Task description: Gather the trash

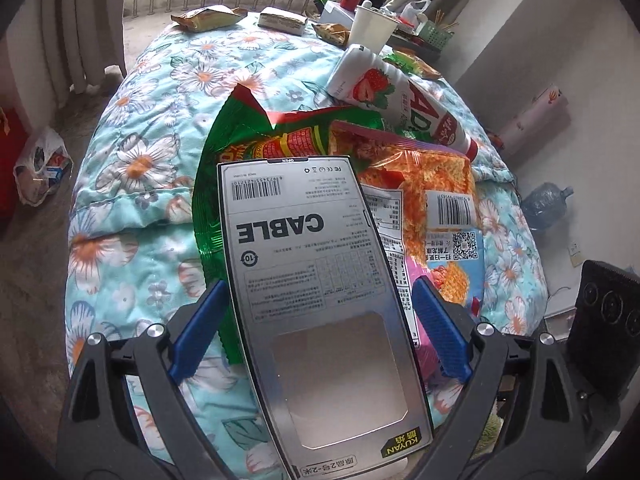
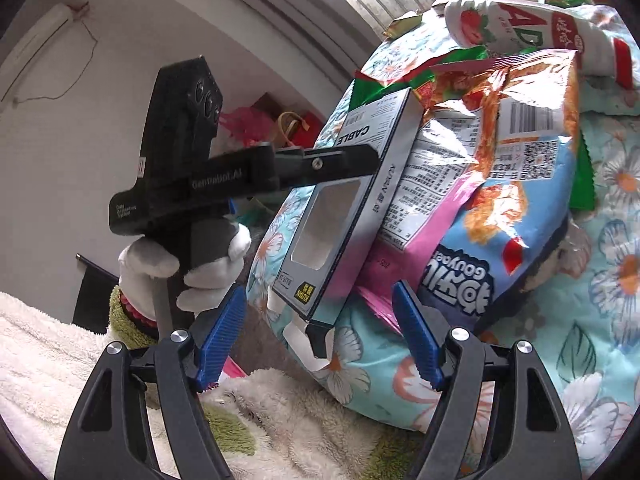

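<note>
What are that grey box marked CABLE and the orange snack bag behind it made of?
The cable box looks like thin printed cardboard with a dull finish: flat panels, crisp folded edges, a cut-out window. The snack bag looks like glossy plastic film, crinkled and catching bright glints; whether it has a foil lining cannot be told.

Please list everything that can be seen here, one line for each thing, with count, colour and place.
cable box: one, grey and white, between the left jaws, above the bags
green snack bag: one, green and red, on the quilt behind the box
orange snack bag: one, orange and blue, right of the box
strawberry bottle: one, white and red, lying on the bags
paper cup: one, white, far end
small packets: at least two, yellowish, far end
quilt: one, light blue, floral
plastic bag: one, clear, floor at left
water jug: one, bluish, floor at right
left gripper: black, blue pads, holding the box
right gripper: same, open, empty
gloved hand: white, holding the left gripper
</note>
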`<state>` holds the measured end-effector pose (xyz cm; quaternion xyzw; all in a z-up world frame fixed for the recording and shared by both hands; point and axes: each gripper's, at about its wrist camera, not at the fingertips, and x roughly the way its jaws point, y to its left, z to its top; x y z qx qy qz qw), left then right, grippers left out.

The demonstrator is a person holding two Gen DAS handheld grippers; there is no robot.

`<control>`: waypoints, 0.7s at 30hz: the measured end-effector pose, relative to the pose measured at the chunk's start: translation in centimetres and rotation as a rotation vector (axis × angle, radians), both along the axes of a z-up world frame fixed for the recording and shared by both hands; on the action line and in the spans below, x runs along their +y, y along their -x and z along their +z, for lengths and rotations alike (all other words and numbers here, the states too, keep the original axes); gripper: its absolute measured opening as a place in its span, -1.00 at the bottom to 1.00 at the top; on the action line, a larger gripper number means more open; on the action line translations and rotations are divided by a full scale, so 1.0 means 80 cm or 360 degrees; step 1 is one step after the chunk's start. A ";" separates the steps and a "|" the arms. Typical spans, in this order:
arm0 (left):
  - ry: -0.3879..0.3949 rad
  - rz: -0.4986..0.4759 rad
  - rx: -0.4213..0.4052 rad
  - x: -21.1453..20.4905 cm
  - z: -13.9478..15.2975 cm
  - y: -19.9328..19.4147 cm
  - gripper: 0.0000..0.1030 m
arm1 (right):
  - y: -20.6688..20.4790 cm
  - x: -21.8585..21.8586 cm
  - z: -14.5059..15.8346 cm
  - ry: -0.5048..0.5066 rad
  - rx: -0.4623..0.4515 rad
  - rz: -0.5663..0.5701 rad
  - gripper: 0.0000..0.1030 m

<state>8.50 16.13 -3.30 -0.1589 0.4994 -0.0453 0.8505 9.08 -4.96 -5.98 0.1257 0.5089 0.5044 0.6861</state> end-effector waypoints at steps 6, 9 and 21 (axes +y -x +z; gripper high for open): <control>-0.0088 -0.0034 0.0042 -0.015 -0.017 -0.003 0.73 | -0.024 -0.069 -0.001 -0.0074 0.0061 -0.0285 0.43; -0.0091 -0.0052 0.0029 -0.014 -0.020 -0.002 0.73 | -0.045 -0.100 0.010 -0.0088 0.0035 -0.0464 0.43; 0.0087 -0.0033 -0.0039 0.006 -0.013 0.008 0.70 | -0.211 -0.044 0.103 0.0486 -0.0705 -0.0428 0.56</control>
